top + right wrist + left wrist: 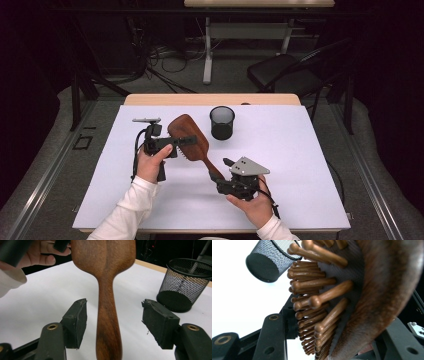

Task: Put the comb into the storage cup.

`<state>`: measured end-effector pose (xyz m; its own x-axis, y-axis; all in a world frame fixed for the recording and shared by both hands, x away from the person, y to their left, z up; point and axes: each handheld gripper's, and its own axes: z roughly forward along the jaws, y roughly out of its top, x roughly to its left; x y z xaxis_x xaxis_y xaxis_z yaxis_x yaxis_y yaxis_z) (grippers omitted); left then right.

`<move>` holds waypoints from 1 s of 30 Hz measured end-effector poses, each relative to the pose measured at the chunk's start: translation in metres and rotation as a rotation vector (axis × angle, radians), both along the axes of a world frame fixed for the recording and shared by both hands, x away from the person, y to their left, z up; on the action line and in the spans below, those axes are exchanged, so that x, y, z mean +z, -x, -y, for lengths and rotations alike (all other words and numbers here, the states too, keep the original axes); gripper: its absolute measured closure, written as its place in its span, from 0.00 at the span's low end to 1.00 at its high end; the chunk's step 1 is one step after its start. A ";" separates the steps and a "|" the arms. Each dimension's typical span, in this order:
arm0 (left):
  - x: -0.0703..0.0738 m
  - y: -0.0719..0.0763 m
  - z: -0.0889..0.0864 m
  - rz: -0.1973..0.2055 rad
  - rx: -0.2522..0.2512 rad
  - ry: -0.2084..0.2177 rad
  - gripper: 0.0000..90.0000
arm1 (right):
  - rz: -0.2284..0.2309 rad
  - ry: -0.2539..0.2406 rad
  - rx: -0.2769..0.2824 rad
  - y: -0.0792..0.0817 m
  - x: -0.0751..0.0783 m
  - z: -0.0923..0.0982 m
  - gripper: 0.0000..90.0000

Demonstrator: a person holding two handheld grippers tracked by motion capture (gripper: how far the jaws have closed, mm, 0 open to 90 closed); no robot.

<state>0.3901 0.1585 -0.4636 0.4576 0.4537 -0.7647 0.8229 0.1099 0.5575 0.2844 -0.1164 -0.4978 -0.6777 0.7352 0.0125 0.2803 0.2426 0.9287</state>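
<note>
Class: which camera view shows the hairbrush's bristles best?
The left gripper view: the bristles sit close up, knobbed tips distinct. The high view shows the hairbrush whole, bristles only a thin fringe. The right gripper view shows just its smooth wooden back and handle.

- My left gripper (186,140) has the head of the wooden hairbrush (189,137) clamped, holding it up off the white table (300,150).
- The brush handle slants down toward my right gripper (218,176), right at the handle's tip. Can't tell from up here if those jaws touch it.
- A black mesh cup (222,122) stands upright just behind the brush, near the table's far edge.
</note>
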 end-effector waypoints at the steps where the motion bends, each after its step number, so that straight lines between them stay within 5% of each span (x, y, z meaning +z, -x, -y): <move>1: 0.000 -0.001 -0.001 0.002 0.000 -0.003 0.54 | -0.007 0.004 -0.004 0.000 0.000 0.001 0.40; 17: 0.000 -0.002 -0.010 0.049 0.023 -0.041 0.54 | -0.076 0.038 -0.029 -0.017 0.001 0.016 0.30; 27: -0.001 -0.004 -0.014 0.035 0.047 -0.078 0.54 | -0.159 0.036 -0.024 -0.029 -0.004 0.022 0.22; 30: -0.001 -0.004 -0.015 0.033 0.042 -0.102 0.54 | -0.150 0.035 -0.025 -0.031 -0.003 0.021 0.21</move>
<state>0.3936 0.1736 -0.4643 0.4606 0.5476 -0.6986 0.7996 0.0858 0.5944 0.3156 -0.1376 -0.5009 -0.6520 0.7533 0.0863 0.4219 0.2658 0.8668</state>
